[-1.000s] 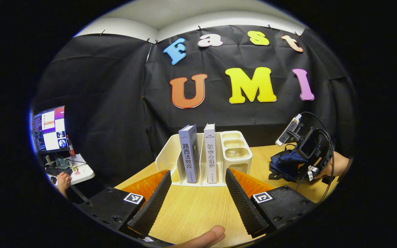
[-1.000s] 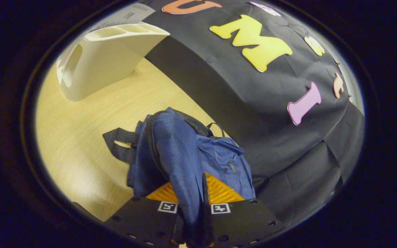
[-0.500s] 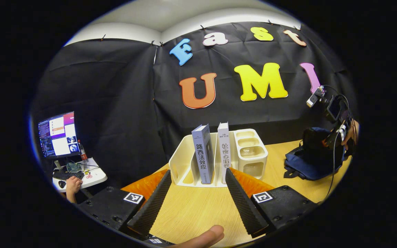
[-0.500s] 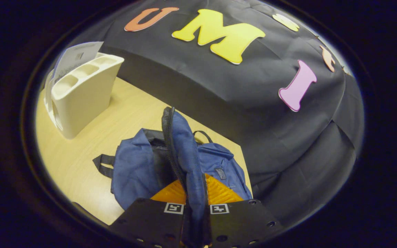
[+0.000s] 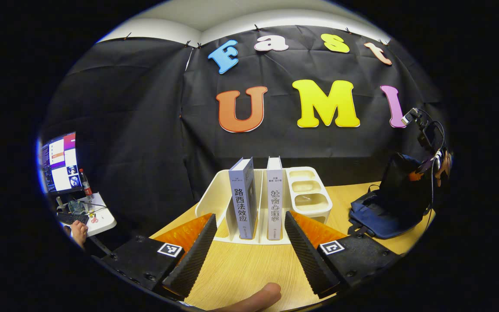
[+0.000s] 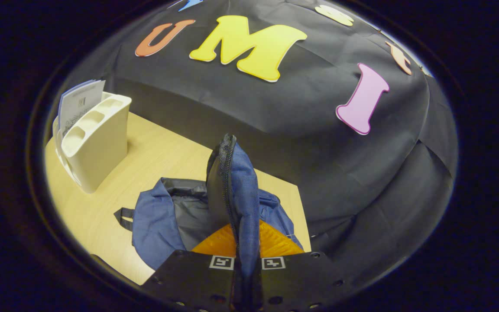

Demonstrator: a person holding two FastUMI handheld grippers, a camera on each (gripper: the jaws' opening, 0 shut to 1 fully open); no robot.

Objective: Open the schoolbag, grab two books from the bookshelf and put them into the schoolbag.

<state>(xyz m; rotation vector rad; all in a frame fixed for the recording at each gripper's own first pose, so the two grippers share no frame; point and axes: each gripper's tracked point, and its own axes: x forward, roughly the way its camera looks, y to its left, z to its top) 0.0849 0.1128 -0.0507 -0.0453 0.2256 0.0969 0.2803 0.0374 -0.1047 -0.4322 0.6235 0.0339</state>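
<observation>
So my left gripper [image 5: 249, 249] is just hanging low over the wooden table [image 5: 241, 268] with its fingers spread wide and nothing between them, pointed straight at the white bookshelf [image 5: 215, 203] a bit farther back. That bookshelf has upright slots on its left part, and the two books are standing in them side by side: the blue-grey book [image 5: 243, 197] on the left and the white book [image 5: 274, 197] right next to it, both upright with spines facing me. The right end of the bookshelf is a stack of three small open cups [image 5: 306, 195], and I can't make out anything in them. Over on the right side of the table is the schoolbag [image 6: 167, 216], dark blue, lying near the far wall. My right gripper [image 6: 246, 260] is clamped tight on the schoolbag's flap [image 6: 236, 182], both fingers pinching the fabric by the zipper edge, and the flap is pulled up so it stands nearly vertical. With the flap up, the main compartment is open and I can see grey lining [image 6: 191, 210] inside, no books in there. A black strap [image 6: 124, 215] sticks out on the bag's left side, flat on the table. From the left gripper view the lifted schoolbag [image 5: 388, 203] sits well apart from the bookshelf.
</observation>
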